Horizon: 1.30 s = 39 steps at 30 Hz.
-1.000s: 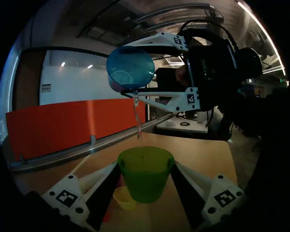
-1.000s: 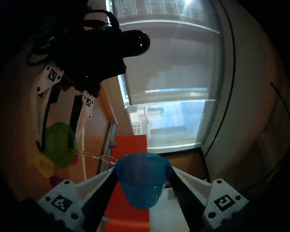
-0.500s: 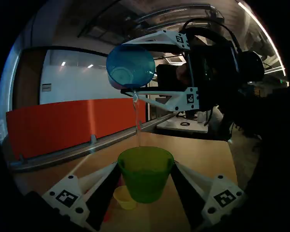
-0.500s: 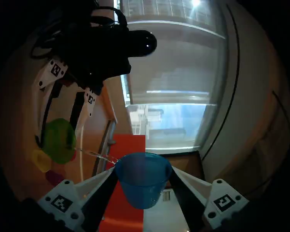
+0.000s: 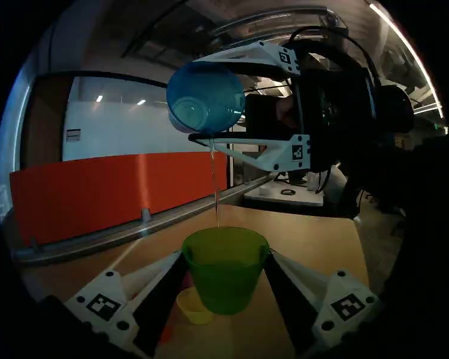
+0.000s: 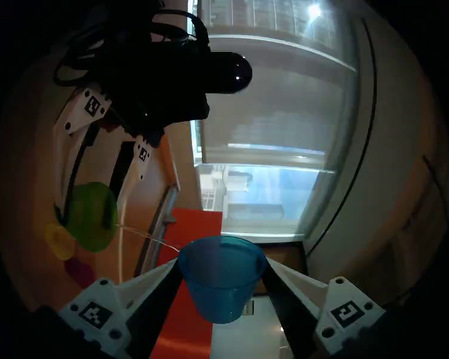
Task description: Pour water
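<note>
You are working in a dim office. At the far left a white wall [image 5: 123, 128] carries a small sign [image 5: 72, 136], too small to read. Below the wall an orange panel [image 5: 105, 191] runs along the back edge of a wooden table [image 5: 320, 239].

The nearest printing is the square black-and-white markers [image 5: 102, 305] on the white fingers; they are patterns, not words.

In the left gripper view, your left gripper [image 5: 224, 263] points level over the table. Both its fingers press the sides of the green cup [image 5: 225, 275], which stands upright between them. A small yellow cup [image 5: 191, 305] sits on the table just beside the green cup's lower left.

Above them, your right gripper [image 5: 194, 100] is rolled onto its side, with one finger over the other. It is clamped on the blue cup [image 5: 205, 99], which is tipped so that its mouth faces this camera. A thin stream of water [image 5: 214, 179] drops from its lower rim into the green cup. Further right, part of your hand [image 5: 284, 113] shows behind the dark gripper body.

In the right gripper view, the green cup is at the left. The blue cup is in the middle between the fingers, with a bright window [image 6: 266, 197] beyond it.
</note>
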Tool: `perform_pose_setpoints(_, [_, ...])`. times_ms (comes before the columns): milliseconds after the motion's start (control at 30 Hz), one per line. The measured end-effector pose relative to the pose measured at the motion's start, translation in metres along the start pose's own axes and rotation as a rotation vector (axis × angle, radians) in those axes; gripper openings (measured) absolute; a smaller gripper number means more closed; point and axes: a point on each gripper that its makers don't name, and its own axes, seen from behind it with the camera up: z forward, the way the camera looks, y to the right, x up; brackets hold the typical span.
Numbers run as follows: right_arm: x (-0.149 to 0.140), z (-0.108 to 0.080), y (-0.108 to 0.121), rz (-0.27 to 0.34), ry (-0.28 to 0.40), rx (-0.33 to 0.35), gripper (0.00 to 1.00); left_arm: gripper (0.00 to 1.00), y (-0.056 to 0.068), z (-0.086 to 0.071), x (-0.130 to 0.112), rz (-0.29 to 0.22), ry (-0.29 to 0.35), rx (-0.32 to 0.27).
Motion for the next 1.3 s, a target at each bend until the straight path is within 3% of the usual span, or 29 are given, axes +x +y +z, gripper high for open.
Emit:
perform_pose_setpoints(400, [0.000,0.000,-0.002,-0.012,0.005,0.002,0.91,0.86,0.000,0.000,0.002,0.003,-0.001,0.001])
perform_pose_setpoints(700, [0.000,-0.001,-0.007,0.045,0.010,0.006,0.91,0.86,-0.001,0.000,0.001,0.005,-0.002,0.004])
perform_pose_setpoints(900, [-0.002,-0.001,-0.008,0.188,0.018,-0.007,0.91,0.86,-0.001,0.000,0.002,0.005,-0.003,0.006])
perform_pose_setpoints(1300, [-0.010,-0.006,-0.025,0.653,0.010,0.010,0.91,0.86,-0.003,-0.001,0.001,0.007,-0.005,0.010])
